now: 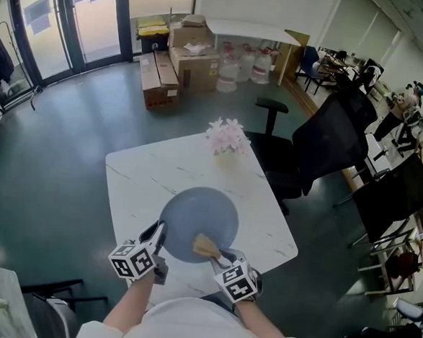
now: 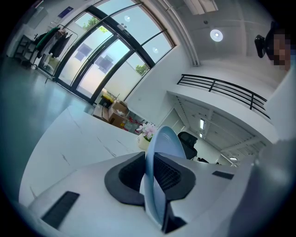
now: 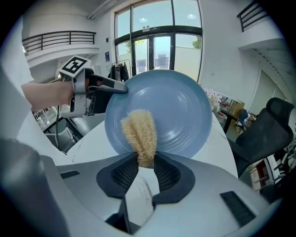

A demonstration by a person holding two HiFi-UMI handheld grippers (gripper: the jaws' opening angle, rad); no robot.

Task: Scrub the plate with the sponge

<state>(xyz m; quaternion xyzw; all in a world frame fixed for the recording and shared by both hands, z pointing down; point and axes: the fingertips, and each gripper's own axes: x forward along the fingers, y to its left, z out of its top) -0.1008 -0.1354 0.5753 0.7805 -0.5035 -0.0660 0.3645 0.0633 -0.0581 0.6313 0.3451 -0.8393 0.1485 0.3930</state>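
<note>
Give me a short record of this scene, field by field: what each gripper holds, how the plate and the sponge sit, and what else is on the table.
Left gripper: shut on the rim of the blue plate
Right gripper: shut on the tan sponge
Plate: tilted over the white table, its face toward the right gripper
Sponge: free end against the plate's face, near its lower edge
Also on table: pink flowers at the far edge
Task stage: sponge on plate, placed to scrub
</note>
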